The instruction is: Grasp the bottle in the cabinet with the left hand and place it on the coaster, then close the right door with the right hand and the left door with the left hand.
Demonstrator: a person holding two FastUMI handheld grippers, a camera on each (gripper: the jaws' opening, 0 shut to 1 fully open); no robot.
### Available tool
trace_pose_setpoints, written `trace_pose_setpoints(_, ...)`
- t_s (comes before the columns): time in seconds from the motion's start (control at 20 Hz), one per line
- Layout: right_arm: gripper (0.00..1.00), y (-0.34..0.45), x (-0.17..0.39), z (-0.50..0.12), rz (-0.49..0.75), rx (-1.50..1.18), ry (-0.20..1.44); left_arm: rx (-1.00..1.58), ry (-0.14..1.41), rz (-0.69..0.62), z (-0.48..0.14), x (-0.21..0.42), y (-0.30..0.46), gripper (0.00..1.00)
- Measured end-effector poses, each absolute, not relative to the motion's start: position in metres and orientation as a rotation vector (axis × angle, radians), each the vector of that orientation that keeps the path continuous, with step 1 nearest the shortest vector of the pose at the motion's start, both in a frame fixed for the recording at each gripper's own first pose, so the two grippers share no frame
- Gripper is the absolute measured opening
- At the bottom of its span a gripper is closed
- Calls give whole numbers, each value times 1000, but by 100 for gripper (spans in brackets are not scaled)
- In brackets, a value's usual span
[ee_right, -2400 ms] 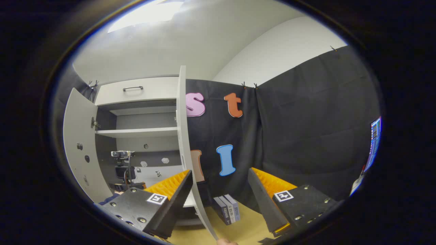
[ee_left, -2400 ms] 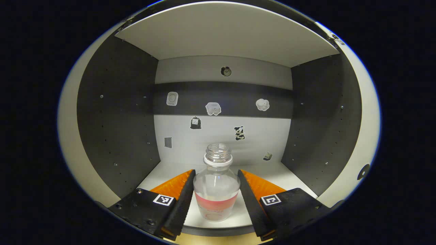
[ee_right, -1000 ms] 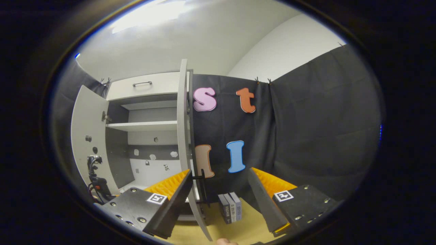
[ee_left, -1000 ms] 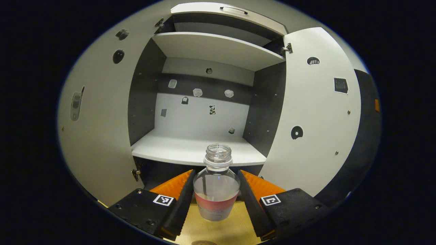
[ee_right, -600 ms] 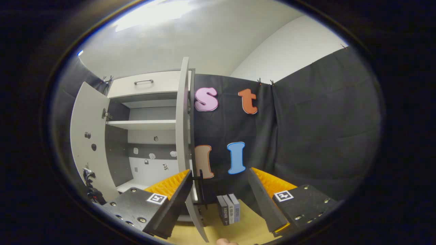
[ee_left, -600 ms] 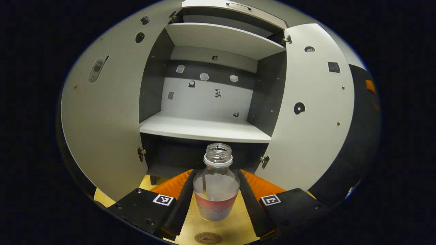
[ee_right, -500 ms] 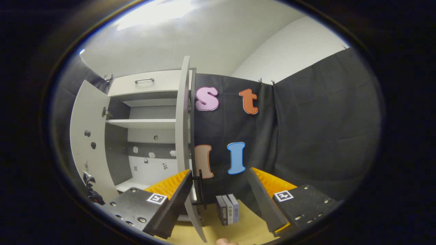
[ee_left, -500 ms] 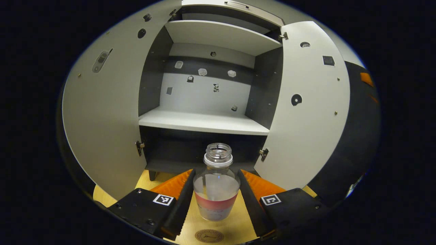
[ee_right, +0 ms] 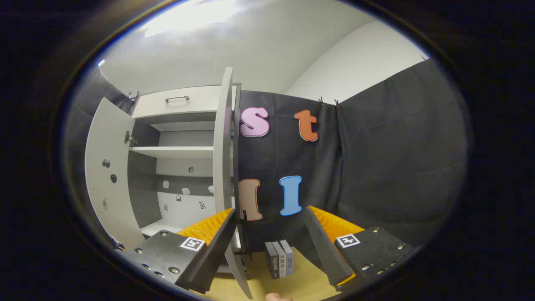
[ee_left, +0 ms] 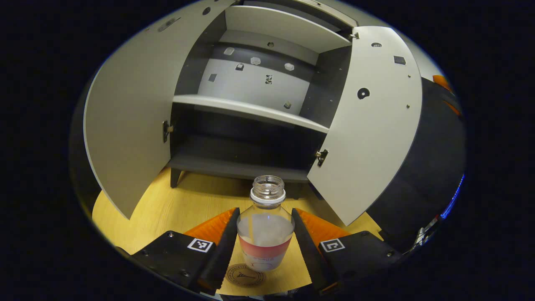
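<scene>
1. Since both doors stand swung out, the cabinet [ee_left: 250, 138] is seen open at 12 o'clock in the left gripper view, its shelves bare; the left door [ee_left: 129, 121] lies at 10 o'clock and the right door [ee_left: 372, 125] at 2 o'clock.
2. Under the cabinet, the desk [ee_left: 175, 209] is seen as a pale wooden surface, with a few small books [ee_right: 280, 258] standing on it at 6 o'clock in the right gripper view.
3. Clamped between both fingers of the left tool [ee_left: 265, 242], the bottle [ee_left: 266, 230] is held upright, long axis vertical, neck open, some clear liquid inside.
4. Just below the bottle's base, towards 7 o'clock, the coaster [ee_left: 244, 274] is seen flat on the desk; whether the base touches it cannot be told. It is judged that a short lowering, slightly towards 7 o'clock, is what the placing turns on.
5. With its fingers spread apart and nothing between them, the right tool [ee_right: 267, 234] is held near the right door's edge [ee_right: 223, 167], so it is judged the nearer tool for that door.
</scene>
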State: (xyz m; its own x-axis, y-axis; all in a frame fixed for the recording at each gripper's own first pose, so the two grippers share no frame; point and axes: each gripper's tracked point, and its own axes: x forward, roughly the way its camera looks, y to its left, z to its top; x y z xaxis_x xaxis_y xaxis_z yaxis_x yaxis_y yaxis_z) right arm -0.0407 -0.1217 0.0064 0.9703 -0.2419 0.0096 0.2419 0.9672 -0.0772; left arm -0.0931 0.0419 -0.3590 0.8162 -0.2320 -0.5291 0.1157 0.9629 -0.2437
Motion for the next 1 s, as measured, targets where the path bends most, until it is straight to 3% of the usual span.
trace_pose_setpoints(0.2,98,-124,-38,4,-245,-85,3,-242,650,-137,-388,-108,53,79)
trace_pose_setpoints(0.25,94,-125,-37,2,-245,-86,8,-242,659,-131,-392,-109,55,79)
trace_pose_setpoints(0.4,98,-126,-34,0,-245,-80,14,-212,671,-113,-404,-114,60,79)
trace_pose_setpoints(1.0,98,-124,-27,-7,-230,-85,34,-115,688,-112,-438,-129,62,80)
